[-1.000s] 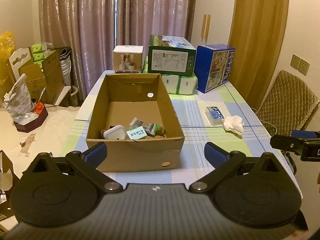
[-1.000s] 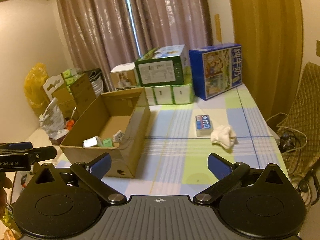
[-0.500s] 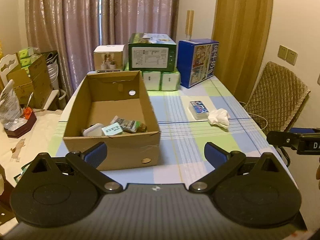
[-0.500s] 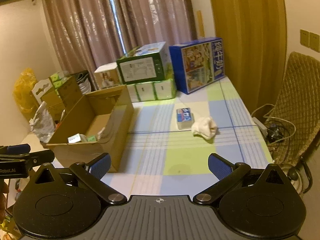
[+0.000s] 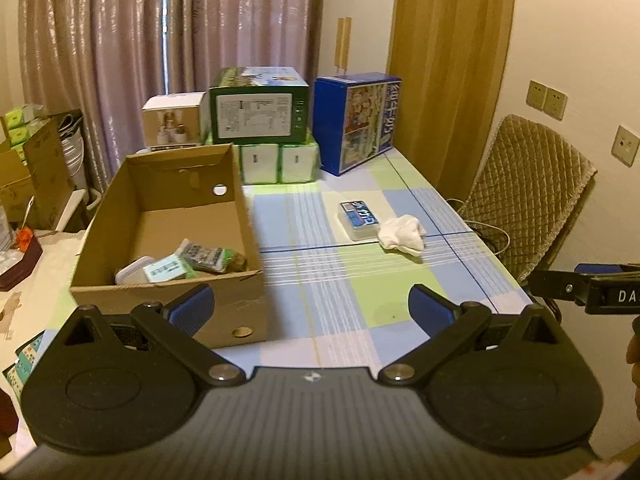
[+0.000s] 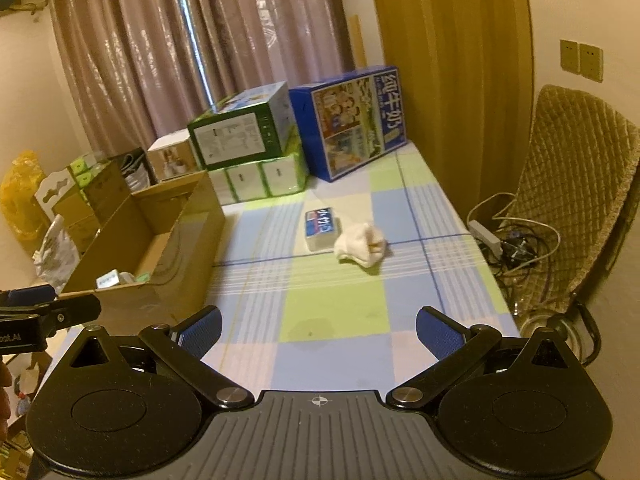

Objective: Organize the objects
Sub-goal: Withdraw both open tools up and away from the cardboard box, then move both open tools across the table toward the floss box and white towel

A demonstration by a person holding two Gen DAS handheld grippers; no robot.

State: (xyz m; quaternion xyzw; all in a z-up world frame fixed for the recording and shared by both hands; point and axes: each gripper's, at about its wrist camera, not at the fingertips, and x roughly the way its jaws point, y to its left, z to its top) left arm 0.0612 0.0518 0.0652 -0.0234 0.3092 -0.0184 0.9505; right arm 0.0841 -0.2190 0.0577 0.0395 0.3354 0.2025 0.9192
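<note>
An open cardboard box (image 5: 168,236) (image 6: 160,248) stands on the left of the checked tablecloth (image 5: 340,280). Several small packets (image 5: 188,264) lie at its near end. Right of it on the cloth rest a small blue-labelled pack (image 5: 358,220) (image 6: 320,226) and a crumpled white cloth (image 5: 402,234) (image 6: 360,246), touching each other. My left gripper (image 5: 310,308) hovers open over the table's near edge, empty. My right gripper (image 6: 318,330) is open and empty too, further right, facing the pack and cloth.
Stacked at the table's far end are a green carton (image 5: 258,112), a blue carton (image 5: 356,120), a white box (image 5: 172,124) and tissue packs (image 5: 280,162). A quilted chair (image 5: 528,196) and cables (image 6: 516,240) lie on the right. Boxes and bags (image 6: 60,208) crowd the floor on the left.
Both grippers swung right, so the box slid left in each view and the pack and cloth came nearer the centre. Both stayed open.
</note>
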